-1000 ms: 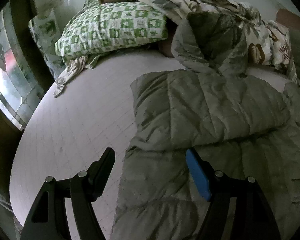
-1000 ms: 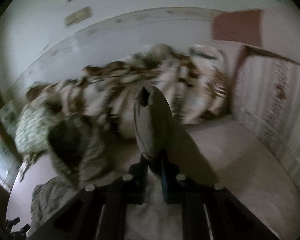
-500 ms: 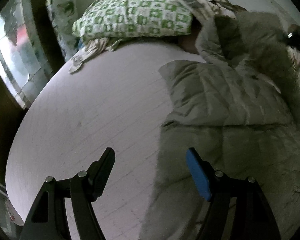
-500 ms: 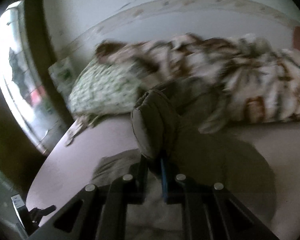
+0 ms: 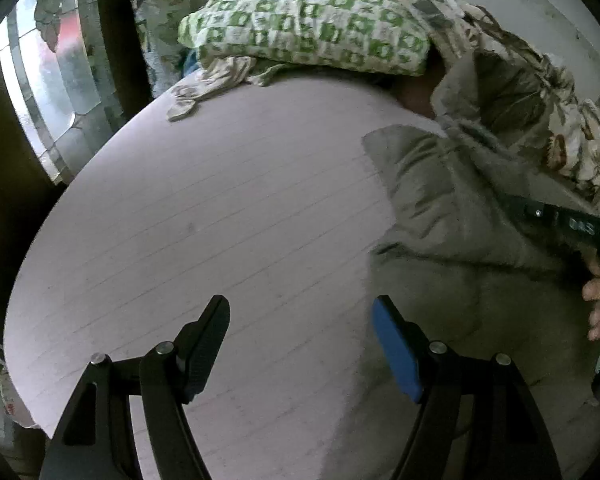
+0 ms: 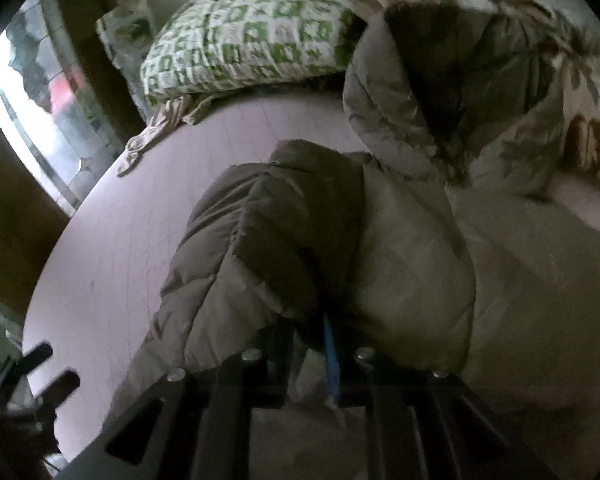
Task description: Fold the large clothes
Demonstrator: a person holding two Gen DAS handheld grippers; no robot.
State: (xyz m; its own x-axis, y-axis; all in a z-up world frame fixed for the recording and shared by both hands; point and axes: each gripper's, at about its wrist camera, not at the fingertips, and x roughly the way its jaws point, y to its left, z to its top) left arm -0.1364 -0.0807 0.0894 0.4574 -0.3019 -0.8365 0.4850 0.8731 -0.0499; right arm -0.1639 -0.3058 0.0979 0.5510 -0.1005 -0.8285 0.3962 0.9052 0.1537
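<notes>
A bedroom, dim daylight: my left tongs [image 5: 300, 320] hang open above the bare pale sheet of the bed [image 5: 220, 208], one black finger and one blue-padded finger wide apart with nothing between them. The grey-green quilted coat [image 5: 452, 240] lies just to their right, spread over the right half of the mattress, its near edge level with the blue pad and a sleeve folded across the body.

My right tongs [image 6: 320, 332] are pushed down into the coat [image 6: 268, 240] from above. Their jaws have just been opening, and a thick fold of the sleeve sits between them; the padding swells over the fingertips, so I cannot tell whether the pads press on the cloth or have let it go (only a sliver of the blue pad shows). In the left view these tongs appear as a dark bar at the right edge, with the fingers of my hand [image 5: 596, 304] curled below it.

The coat's hood [image 6: 452, 92] lies open at the head of the bed, against a leaf-patterned blanket [image 6: 572, 80]. To its left rests a green-and-white checked pillow [image 5: 308, 36], a crumpled strip of cloth [image 5: 204, 88] trailing from under it onto the sheet. A window [image 5: 48, 80] glows at far left.
</notes>
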